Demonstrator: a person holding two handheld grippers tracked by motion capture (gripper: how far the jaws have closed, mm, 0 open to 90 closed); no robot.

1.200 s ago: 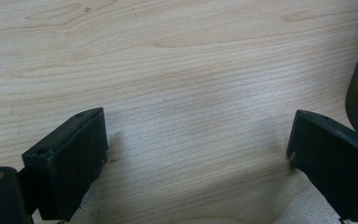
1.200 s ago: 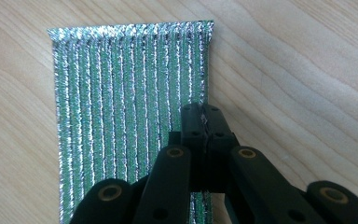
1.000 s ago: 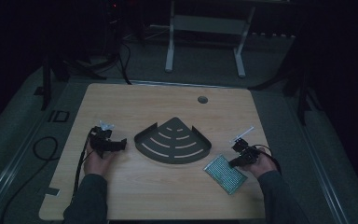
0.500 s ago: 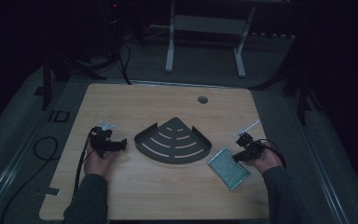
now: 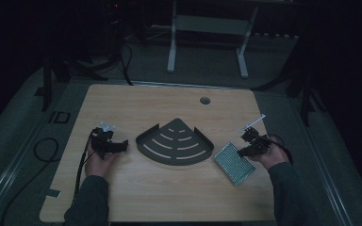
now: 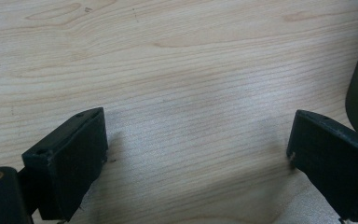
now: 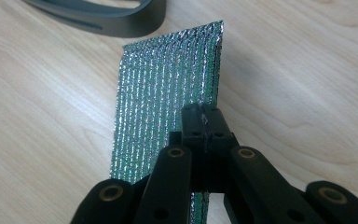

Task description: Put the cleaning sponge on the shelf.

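Observation:
A silvery-green ribbed pad [image 5: 234, 162] hangs tilted just above the wooden table [image 5: 169, 108] at the right. My right gripper [image 5: 243, 151] is shut on its near edge; in the right gripper view the jaws pinch the pad [image 7: 168, 93] at its side, the gripper [image 7: 204, 122] closed tight. A dark quarter-round slotted tray [image 5: 175, 142] lies at the table's middle, and its rim [image 7: 121, 18] shows beyond the pad. My left gripper [image 5: 120, 146] rests on the table left of the tray, open, with bare wood between its fingers [image 6: 70, 158].
A round cable hole [image 5: 205, 100] sits in the table's far right part. A cable [image 5: 82, 162] trails from the left gripper off the near left edge. A white metal frame [image 5: 207, 28] stands on the floor beyond the table.
My right gripper has risen and drawn slightly toward the far side, lifting the ribbed pad's edge off the table. The left gripper has stayed put.

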